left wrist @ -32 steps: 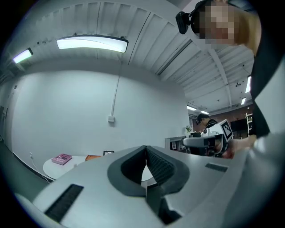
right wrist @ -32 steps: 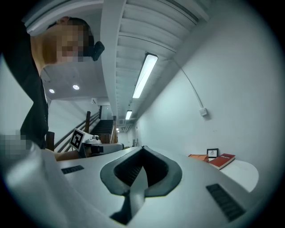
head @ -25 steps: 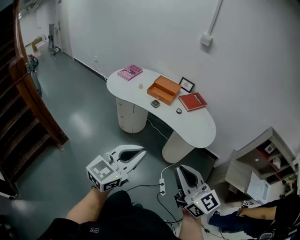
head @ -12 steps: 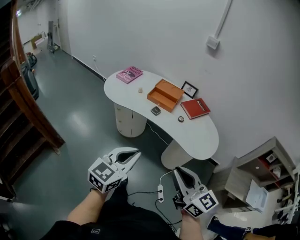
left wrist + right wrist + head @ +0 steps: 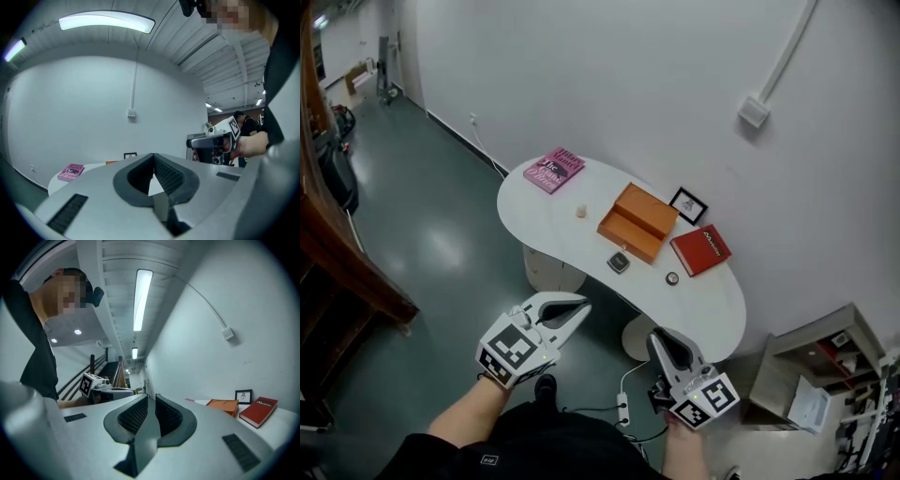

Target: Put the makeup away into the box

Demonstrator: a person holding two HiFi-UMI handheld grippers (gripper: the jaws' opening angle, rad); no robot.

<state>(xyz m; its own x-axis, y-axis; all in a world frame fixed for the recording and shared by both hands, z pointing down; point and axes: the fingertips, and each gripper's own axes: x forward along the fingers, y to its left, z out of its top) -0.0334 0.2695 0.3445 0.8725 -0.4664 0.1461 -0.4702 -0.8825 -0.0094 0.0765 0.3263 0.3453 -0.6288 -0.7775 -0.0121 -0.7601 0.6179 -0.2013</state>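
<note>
I'm holding the left gripper low in front of me, its jaws closed tip to tip with nothing between them. I'm keeping the right gripper beside it, jaws likewise pressed together and empty. Both are hanging over the grey floor, short of the white kidney-shaped table and apart from everything on it.

I'm judging this as the approach step: nothing is picked up yet. The orange rectangular box is sitting near the middle of the tabletop; I can't tell from here whether its lid is open. The pieces I'm taking for makeup are lying loose around it: a small cream-coloured piece to its left, a small dark square compact just in front of it, and a small dark round piece further right, near the red book.

The next move is calling for reaching the table edge, spreading one gripper's jaws, and lining them up over the compact, which is lying nearest.

Counting: two grippers, one box, three small makeup pieces, two books (the red one and a pink book at the far left end), and one small black-framed picture against the wall.
</note>
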